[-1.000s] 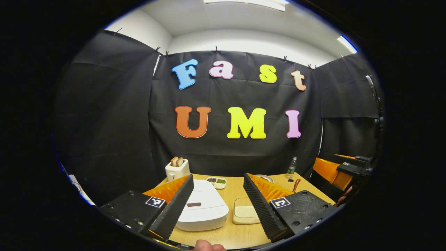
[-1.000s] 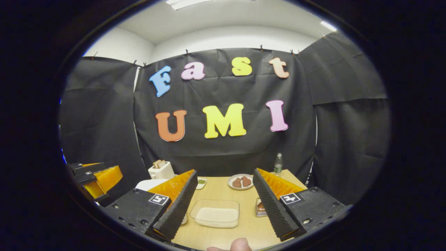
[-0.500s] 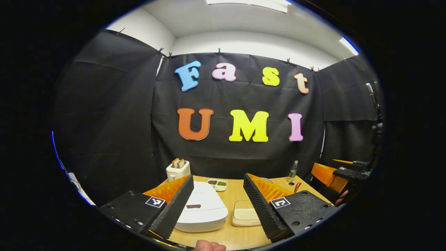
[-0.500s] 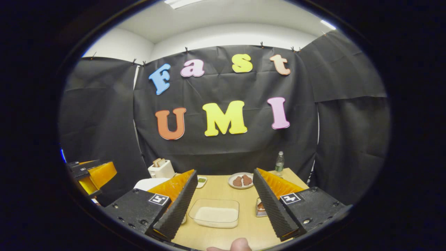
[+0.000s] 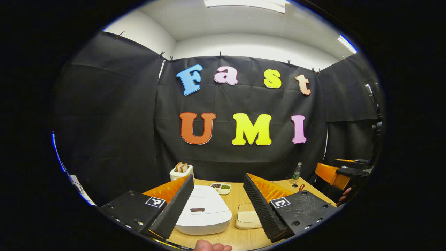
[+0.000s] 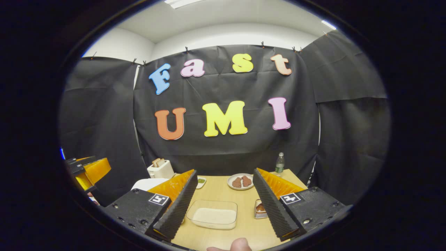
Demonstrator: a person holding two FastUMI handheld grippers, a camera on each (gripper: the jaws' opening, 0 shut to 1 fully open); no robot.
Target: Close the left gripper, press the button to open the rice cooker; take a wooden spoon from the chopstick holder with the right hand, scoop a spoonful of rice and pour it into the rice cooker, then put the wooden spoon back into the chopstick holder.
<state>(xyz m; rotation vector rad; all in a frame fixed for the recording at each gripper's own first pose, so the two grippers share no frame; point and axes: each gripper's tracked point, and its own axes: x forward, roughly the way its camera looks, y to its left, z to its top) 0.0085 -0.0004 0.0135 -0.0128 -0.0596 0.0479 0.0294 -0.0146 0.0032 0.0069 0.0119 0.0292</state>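
Note:
The white rice cooker [image 5: 204,214] sits lid down on the wooden table [image 5: 234,195], a dark button [image 5: 197,210] on its front. My left gripper [image 5: 218,176] hovers above and before it, open, nothing between the fingers. A shallow clear container of rice [image 6: 212,214] lies ahead of my right gripper [image 6: 224,172], which is also open and holds nothing. The ribbed chopstick holder [image 6: 259,208] with a brown spoon end stands beside the right finger. A brown spoon handle [image 5: 300,188] pokes up at the table's right. The cooker's edge [image 6: 148,183] peeks past the left finger.
A toaster [image 5: 182,171] with bread stands at the back left, a small sauce dish [image 5: 221,187] behind the cooker. A plate with brown food [image 6: 240,181] and a plastic bottle [image 6: 279,162] stand at the back right. The other gripper [image 5: 343,172] hangs off the table's right side.
The left gripper has drifted slightly, so the cooker sits a bit more centred between its fingers. The right gripper has barely moved. Both stay open.

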